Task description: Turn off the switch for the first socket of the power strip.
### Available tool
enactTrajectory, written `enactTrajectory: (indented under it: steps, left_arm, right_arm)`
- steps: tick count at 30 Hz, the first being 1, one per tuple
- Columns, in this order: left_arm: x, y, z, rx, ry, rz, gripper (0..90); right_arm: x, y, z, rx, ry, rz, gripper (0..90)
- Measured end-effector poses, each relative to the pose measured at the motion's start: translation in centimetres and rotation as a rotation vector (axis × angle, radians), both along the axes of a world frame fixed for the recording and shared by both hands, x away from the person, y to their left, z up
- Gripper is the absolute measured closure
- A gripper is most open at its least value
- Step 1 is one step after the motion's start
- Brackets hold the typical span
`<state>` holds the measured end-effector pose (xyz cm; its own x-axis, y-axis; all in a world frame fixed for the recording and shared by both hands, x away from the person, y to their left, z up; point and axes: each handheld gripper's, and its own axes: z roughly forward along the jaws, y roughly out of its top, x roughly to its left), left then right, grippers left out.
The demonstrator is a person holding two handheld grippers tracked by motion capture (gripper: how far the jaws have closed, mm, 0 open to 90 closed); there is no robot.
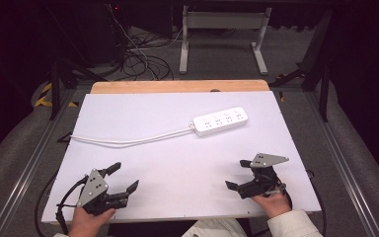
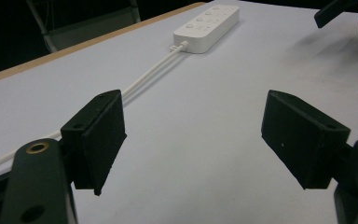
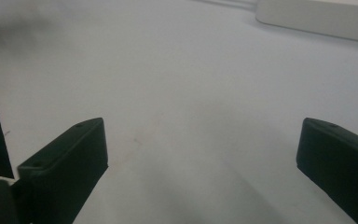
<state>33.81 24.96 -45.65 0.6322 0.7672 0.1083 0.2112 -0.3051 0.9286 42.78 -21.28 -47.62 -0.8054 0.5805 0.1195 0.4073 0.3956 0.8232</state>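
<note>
White power strip (image 1: pixel 220 121) mid-table, left gripper (image 1: pixel 123 177) and right gripper (image 1: pixel 239 174) near it, fingers apart.

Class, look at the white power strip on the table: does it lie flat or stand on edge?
Flat. The power strip lies socket face up on the white table.
</note>
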Motion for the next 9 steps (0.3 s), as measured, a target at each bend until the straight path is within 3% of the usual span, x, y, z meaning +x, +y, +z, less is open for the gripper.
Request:
enactTrajectory:
  steps: [4,5,6,9]
  left_arm:
    - [-0.03,0.02,-0.01,-0.006,-0.002,0.003,21.9]
    - [-0.03,0.05,-0.01,-0.006,0.001,0.004,21.8]
    - [0.0,0.05,-0.03,-0.011,0.002,0.006,21.8]
    - [0.16,0.29,-0.02,-0.041,0.01,-0.004,20.6]
  right_arm:
    - [-0.12,-0.39,0.35,0.034,-0.043,-0.009,0.2]
    - [-0.36,-0.37,0.55,0.021,-0.087,-0.019,0.0]
    - [-0.36,-0.37,0.55,0.021,-0.087,-0.019,0.0]
    - [-0.85,-0.34,0.98,0.024,-0.163,-0.015,0.0]
